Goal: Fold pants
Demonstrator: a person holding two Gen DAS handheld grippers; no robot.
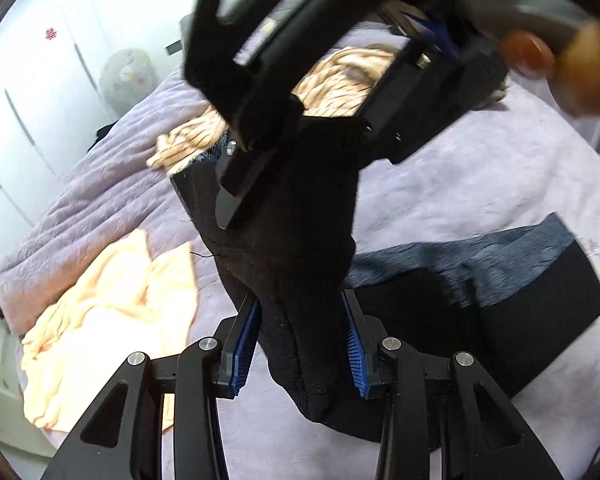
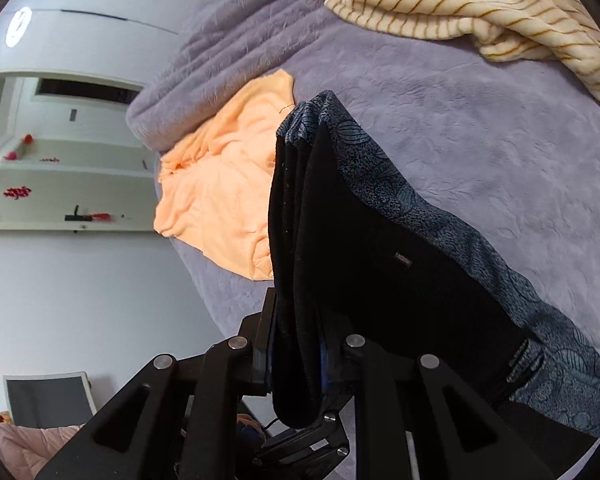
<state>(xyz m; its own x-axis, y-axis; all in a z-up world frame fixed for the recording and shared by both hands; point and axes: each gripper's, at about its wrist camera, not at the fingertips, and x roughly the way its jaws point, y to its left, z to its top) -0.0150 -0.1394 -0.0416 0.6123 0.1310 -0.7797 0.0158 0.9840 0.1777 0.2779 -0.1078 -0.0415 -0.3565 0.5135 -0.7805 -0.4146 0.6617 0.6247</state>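
You look down on a bed under a lilac plush blanket (image 2: 480, 152). A peach cloth (image 2: 216, 196) lies crumpled near its edge, and a cream blanket with brown stripes (image 2: 460, 4) sits bunched farther back. Beyond the bed stand white wardrobe doors (image 1: 40, 92) with small red decorations (image 1: 51, 34).

Each camera rides just behind its own hand-held gripper, angled down at the bed (image 1: 440, 200). The left view faces across toward the white wardrobe (image 1: 32, 112); the right view sits tight against the black pants (image 2: 380, 248). Both share pants, lilac blanket (image 2: 480, 140) and peach towel (image 2: 220, 184).
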